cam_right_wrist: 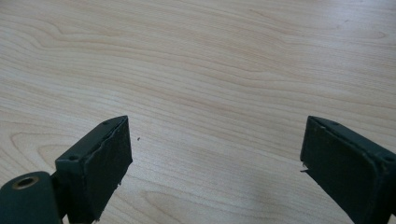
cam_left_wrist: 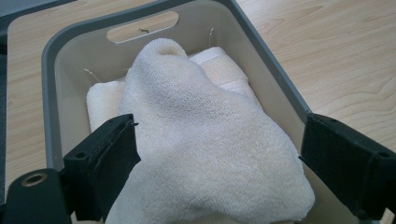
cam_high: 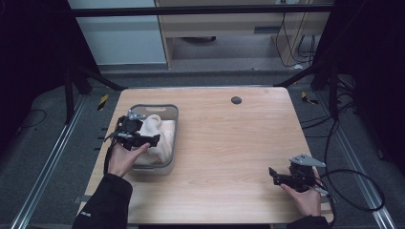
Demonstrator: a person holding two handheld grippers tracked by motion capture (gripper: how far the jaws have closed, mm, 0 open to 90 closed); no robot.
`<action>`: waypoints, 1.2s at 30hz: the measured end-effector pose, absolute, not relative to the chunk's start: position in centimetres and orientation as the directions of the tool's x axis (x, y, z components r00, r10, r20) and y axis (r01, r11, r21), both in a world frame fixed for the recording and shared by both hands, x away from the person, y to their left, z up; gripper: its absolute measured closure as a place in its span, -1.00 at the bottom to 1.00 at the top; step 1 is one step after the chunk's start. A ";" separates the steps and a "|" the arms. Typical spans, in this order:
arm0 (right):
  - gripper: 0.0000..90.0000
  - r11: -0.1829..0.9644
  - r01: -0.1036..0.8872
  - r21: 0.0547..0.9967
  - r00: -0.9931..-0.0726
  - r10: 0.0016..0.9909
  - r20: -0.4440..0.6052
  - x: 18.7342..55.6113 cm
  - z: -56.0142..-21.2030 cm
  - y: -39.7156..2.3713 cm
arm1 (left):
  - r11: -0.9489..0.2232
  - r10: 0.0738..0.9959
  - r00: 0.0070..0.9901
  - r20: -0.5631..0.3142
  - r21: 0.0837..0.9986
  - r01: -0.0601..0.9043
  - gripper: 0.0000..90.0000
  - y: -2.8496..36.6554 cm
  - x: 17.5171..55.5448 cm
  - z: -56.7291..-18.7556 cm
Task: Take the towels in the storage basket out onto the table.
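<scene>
High view first: I've got my left gripper (cam_high: 152, 141) up over the grey bin (cam_high: 171, 125) on the left half of the wooden table (cam_high: 229, 143), and my left hand (cam_high: 123, 160) sits just at the bin's near-left corner. My right gripper (cam_high: 272, 173) is well apart from all that, low over the bare wood near the table's near-right corner, with my right hand (cam_high: 305, 198) behind it and its cable (cam_high: 356, 191) looping off the right edge.

Over to the left gripper view: the 2 black jaws stand wide apart, 1 on each side of a cream towel (cam_left_wrist: 205, 144) that is bunched into a peak in the bin (cam_left_wrist: 49, 56). The left jaw's pad looks to be right against the towel's edge; the right jaw is clear of it, out over the bin's right rim. Nothing is pinched. Under the bunched towel lies a folded towel (cam_left_wrist: 219, 70), flat in the bin, its corners showing at the far end. An oval handle slot (cam_left_wrist: 142, 27) cuts through the bin's far wall.

Right gripper view now: my jaws here are spread wide too, with plain wood grain (cam_right_wrist: 210, 84) between them and nothing held.

Back on the high view, a small dark round disc (cam_high: 236, 100) sits on the table toward its far edge.
</scene>
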State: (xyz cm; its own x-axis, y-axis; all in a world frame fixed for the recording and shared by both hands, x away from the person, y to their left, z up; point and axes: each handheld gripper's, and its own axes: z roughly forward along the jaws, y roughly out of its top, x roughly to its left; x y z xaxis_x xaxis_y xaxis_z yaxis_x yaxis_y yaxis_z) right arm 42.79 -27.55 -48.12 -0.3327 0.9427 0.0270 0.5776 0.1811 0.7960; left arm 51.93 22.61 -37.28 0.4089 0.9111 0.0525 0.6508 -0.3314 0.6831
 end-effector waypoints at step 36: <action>-0.90 0.202 0.604 0.771 -0.344 0.939 0.024 43.0 -48.4 -27.4 | -0.292 0.938 0.347 0.026 0.603 0.743 -0.81 22.2 53.5 -41.0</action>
State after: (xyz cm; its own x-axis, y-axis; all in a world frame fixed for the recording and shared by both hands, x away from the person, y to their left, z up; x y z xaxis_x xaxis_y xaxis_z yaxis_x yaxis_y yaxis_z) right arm 43.02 -27.36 -48.37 -0.3444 0.9385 0.0240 0.6044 0.2021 0.7706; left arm 53.50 22.22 -41.01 0.3467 0.9376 0.0264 0.7428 -0.2917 0.6026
